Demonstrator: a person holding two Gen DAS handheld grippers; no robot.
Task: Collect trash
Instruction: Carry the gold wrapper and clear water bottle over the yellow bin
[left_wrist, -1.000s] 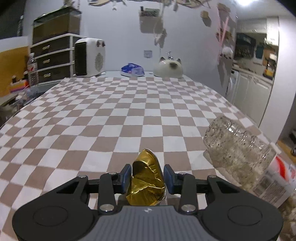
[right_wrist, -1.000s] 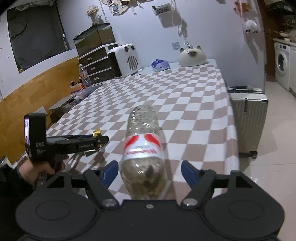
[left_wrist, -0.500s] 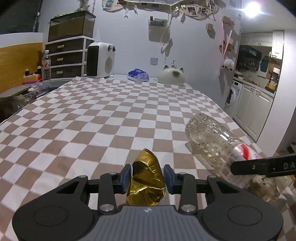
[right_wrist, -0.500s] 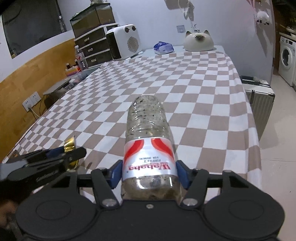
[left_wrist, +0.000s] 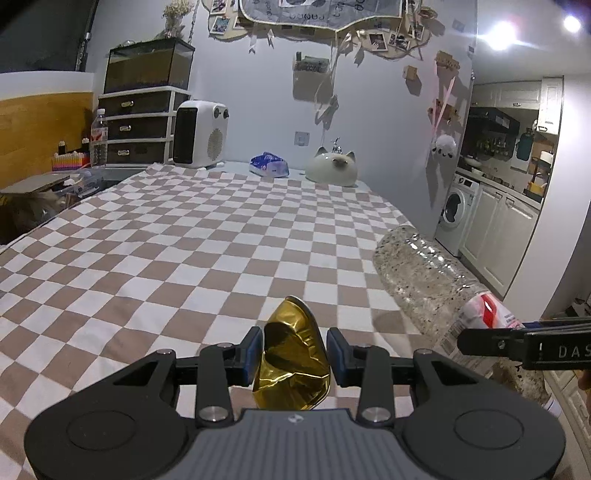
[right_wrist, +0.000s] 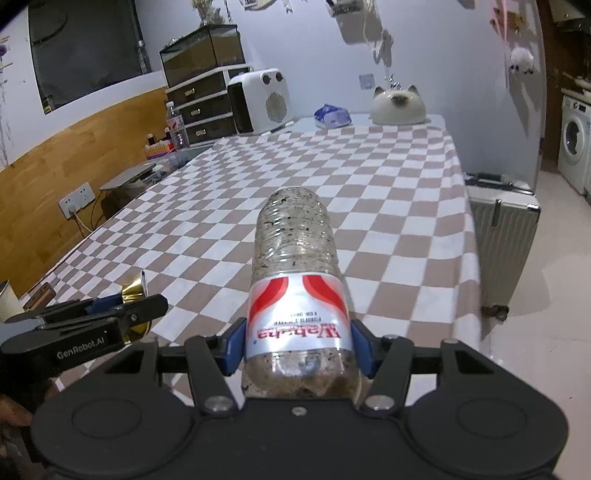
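Note:
My left gripper (left_wrist: 294, 355) is shut on a crumpled gold foil wrapper (left_wrist: 293, 356) and holds it above the checkered table (left_wrist: 184, 240). My right gripper (right_wrist: 297, 341) is shut on a dirty clear plastic bottle (right_wrist: 295, 266) with a red and white label, base pointing forward. The bottle also shows in the left wrist view (left_wrist: 424, 277), at the right, held off the table. The left gripper with the gold wrapper (right_wrist: 135, 293) shows at the lower left of the right wrist view.
At the table's far end stand a white heater (left_wrist: 199, 134), a blue packet (left_wrist: 269, 165) and a cat-shaped white dish (left_wrist: 332, 168). Drawers and a water bottle (left_wrist: 99, 136) are at the far left. A suitcase (right_wrist: 502, 229) stands on the floor to the right of the table.
My right gripper has closed on the bottle and lifted it off the table. My left gripper has risen with the gold wrapper still held.

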